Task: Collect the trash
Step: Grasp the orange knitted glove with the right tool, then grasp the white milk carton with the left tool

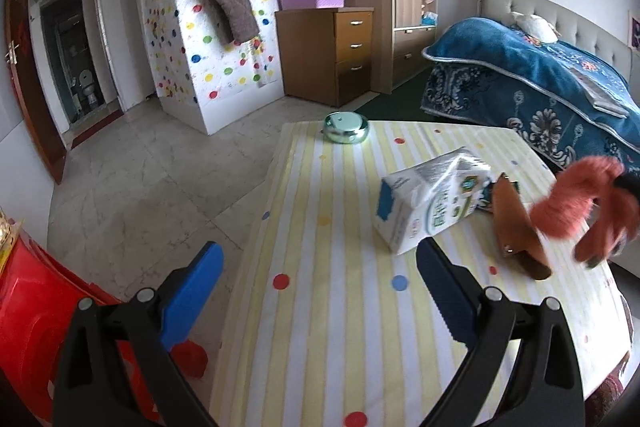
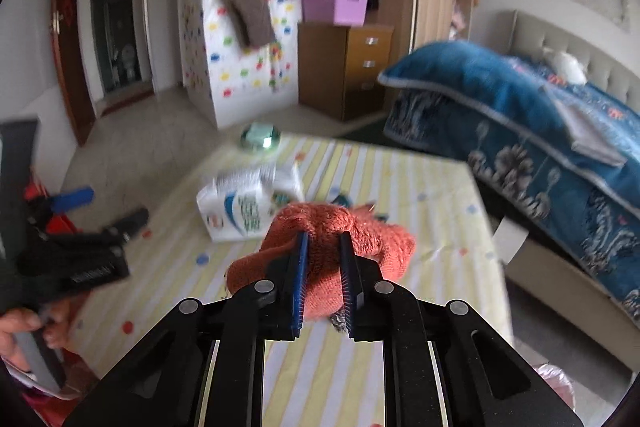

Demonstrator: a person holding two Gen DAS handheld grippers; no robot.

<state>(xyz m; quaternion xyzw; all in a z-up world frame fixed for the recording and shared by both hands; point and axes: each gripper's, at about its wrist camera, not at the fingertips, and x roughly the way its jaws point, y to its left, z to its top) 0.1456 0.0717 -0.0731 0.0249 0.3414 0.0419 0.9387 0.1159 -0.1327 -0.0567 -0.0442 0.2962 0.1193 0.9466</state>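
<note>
While my right gripper pinches the orange cloth between narrow fingers, just above the striped table, I must keep the pinch firm so the soft fabric does not slip out. My left gripper waits wide open and empty near the milk carton, which lies on its side on the table. I think the carton needs a wide grip across its flat sides.
</note>
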